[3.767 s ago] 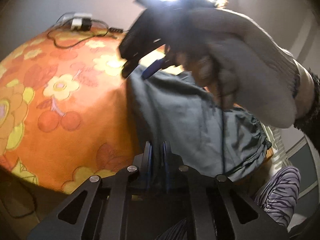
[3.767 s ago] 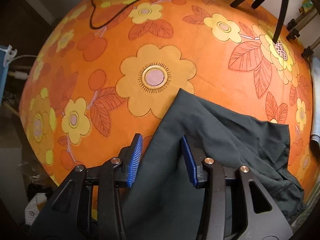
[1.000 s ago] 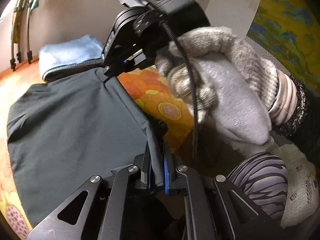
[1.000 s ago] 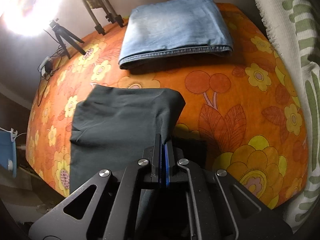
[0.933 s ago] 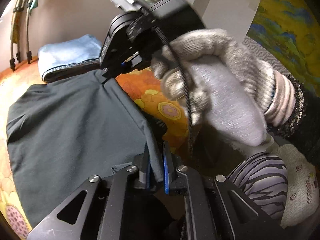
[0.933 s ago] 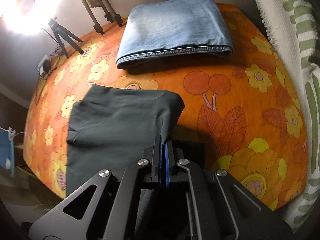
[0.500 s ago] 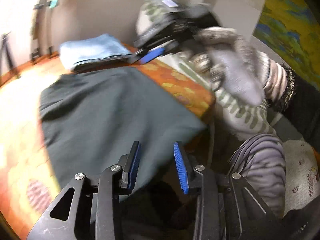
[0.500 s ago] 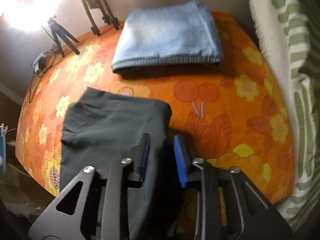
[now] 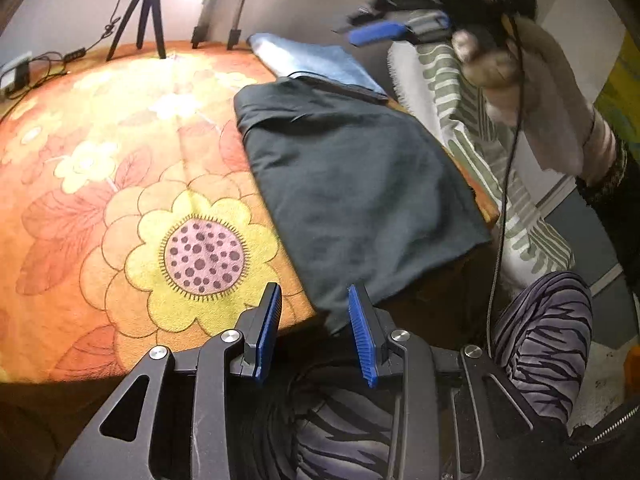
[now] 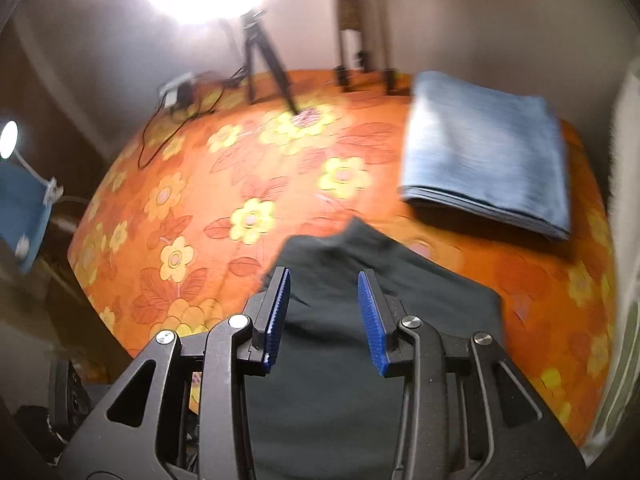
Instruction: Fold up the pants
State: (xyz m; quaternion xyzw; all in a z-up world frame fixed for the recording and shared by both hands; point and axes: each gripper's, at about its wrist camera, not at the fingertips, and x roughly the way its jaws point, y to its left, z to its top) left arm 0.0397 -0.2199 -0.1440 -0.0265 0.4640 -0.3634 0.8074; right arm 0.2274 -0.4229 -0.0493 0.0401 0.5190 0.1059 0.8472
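Note:
The dark grey pants (image 9: 352,184) lie folded flat on the orange flowered bedspread (image 9: 120,184), their near end hanging over the bed's edge. My left gripper (image 9: 314,330) is open and empty, just short of the pants' near left corner. My right gripper (image 10: 324,316) is open and empty, held above the pants (image 10: 360,340). In the left wrist view the right gripper (image 9: 384,32) is raised high over the far end, in a gloved hand.
Folded blue jeans (image 10: 488,152) lie at the far end of the bed, next to the pants. A tripod (image 10: 260,52), a stand and cables (image 10: 176,108) are at the far edge. A green striped blanket (image 9: 480,120) lies to the right. My striped-trousered leg (image 9: 544,332) is close.
Both grippers were shut on the pants' edge a second ago. They have opened, let the pants drop flat on the bed, and pulled back and up.

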